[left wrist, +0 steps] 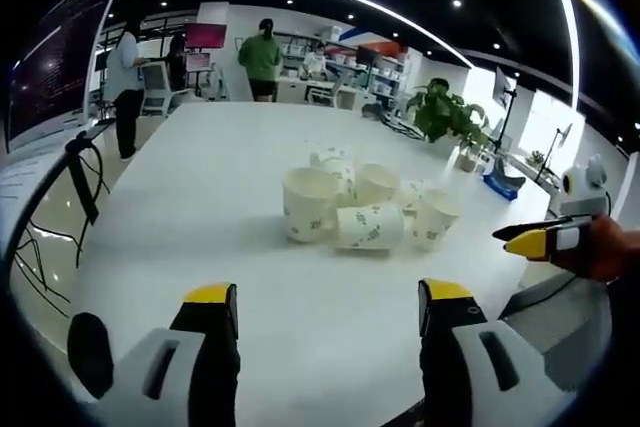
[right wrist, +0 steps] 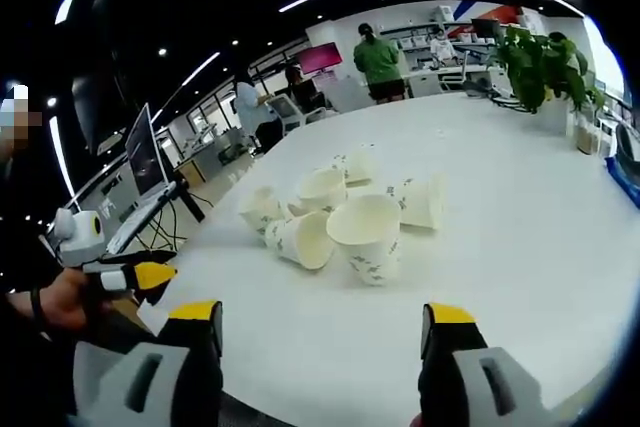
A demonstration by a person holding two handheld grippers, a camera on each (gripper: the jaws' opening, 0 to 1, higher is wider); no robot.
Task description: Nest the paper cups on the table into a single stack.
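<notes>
Left hand-held gripper [left wrist: 328, 319]: jaws spread apart, nothing between them, hanging over bare white surface [left wrist: 200, 217]. Paper cups [left wrist: 360, 202] lie ahead of it and slightly to the right, in a loose cluster near mid-surface; most are tipped on their sides, some touching. One upright cup [left wrist: 309, 203] stands at the near left of the cluster.

Right hand-held gripper [right wrist: 322, 339]: jaws also wide apart, empty. The same cluster of cups [right wrist: 345, 215] sits straight ahead; nearest is a cup [right wrist: 370, 235] with its open mouth facing the gripper.

Open room: bare surface between each gripper and the cups, and all round the cluster. The near edge of the surface runs just under both grippers.

Beyond the far edge: a potted plant [left wrist: 443, 110], a monitor [right wrist: 145, 152], and people [left wrist: 261, 57] standing at desks.
</notes>
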